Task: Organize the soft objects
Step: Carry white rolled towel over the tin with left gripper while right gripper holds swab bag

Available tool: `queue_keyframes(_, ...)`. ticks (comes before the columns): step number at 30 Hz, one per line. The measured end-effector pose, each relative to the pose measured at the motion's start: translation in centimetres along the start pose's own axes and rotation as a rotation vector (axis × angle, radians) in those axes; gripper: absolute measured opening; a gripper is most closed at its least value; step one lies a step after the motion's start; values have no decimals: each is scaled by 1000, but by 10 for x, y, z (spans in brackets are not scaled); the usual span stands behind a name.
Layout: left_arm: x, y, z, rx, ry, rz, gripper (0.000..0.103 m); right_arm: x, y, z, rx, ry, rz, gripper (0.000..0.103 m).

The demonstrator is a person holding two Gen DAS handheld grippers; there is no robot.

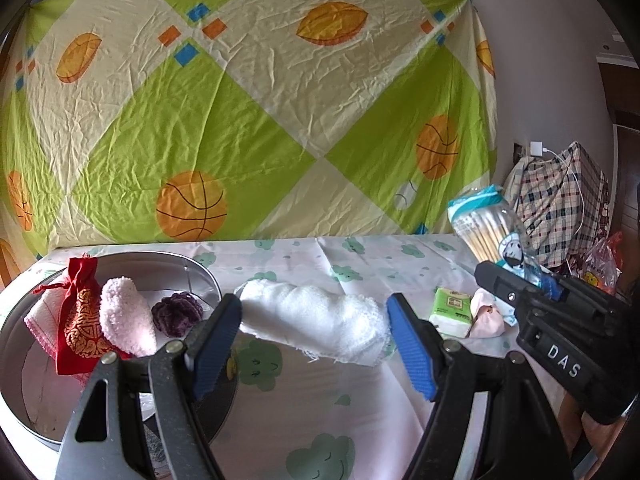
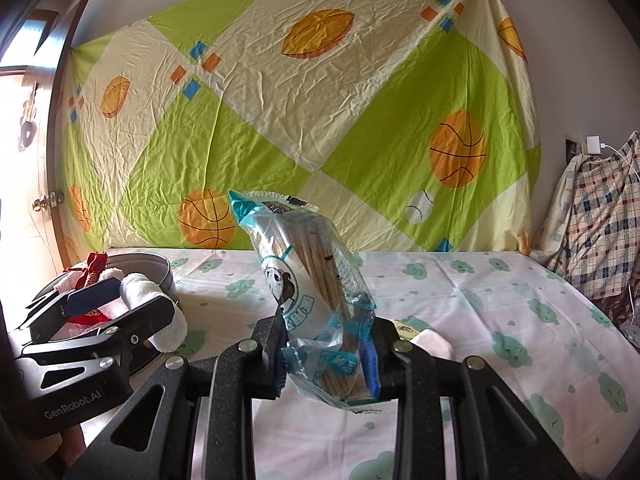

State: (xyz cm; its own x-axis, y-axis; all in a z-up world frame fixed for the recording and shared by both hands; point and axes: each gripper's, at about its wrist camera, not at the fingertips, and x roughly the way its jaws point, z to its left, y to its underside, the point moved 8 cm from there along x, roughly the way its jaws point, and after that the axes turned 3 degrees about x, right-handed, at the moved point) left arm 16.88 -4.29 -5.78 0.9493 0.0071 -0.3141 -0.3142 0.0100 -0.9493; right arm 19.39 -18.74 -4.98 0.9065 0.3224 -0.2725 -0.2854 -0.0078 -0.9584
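Between the blue pads of the left gripper (image 1: 314, 344) sits a rolled white towel (image 1: 316, 322), soft and nubbly, frayed along its lower edge, lying crosswise from one finger to the other; and yes, both ends meet the pads, so the wide-spread jaws are holding it end to end, lifted above the cloud-print tablecloth (image 1: 360, 256). From the right wrist view the same white towel (image 2: 154, 312) droops out of the left gripper (image 2: 120, 304), just in front of the tin. Over to the left, the round metal tin (image 1: 200, 268) already carries a red drawstring pouch (image 1: 80, 320) with gold embroidery, a fluffy pale pink piece (image 1: 126, 320), a dark purple knitted piece (image 1: 178, 312) and a pink-edged white cloth (image 1: 38, 320) under them. Now the right gripper (image 2: 326, 360): its jaws stand narrow, pinching the lower part of a clear and teal packet of thin sticks (image 2: 308, 276), which stands upright and tilted, with a cartoon face on the wrapper. In the left wrist view that packet of thin sticks (image 1: 490, 232) rises from the right gripper (image 1: 548, 284) at the right edge. On the cloth between the two grippers lie a green tissue pack (image 1: 450, 310) and, touching it, a pale pink soft thing (image 1: 486, 316). Behind it all hangs a green and cream sheet (image 1: 256, 100) printed with balls.
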Motion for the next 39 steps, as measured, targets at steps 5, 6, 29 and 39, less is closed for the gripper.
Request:
queue_keyframes(5, -3, 1, 6, -11, -6, -2, 75, -2, 0, 6, 2, -12, -4, 32)
queue_keyframes(6, -4, 1, 7, -12, -7, -3, 75, -2, 1, 7, 2, -15, -5, 32)
queue_keyframes(29, -26, 5, 38, -49, -42, -22, 75, -6, 3, 32, -9, -25, -12, 32)
queue_keyframes(39, -35, 8, 54, -63, -77, -33, 75, -7, 4, 38, 21, -39, -15, 32)
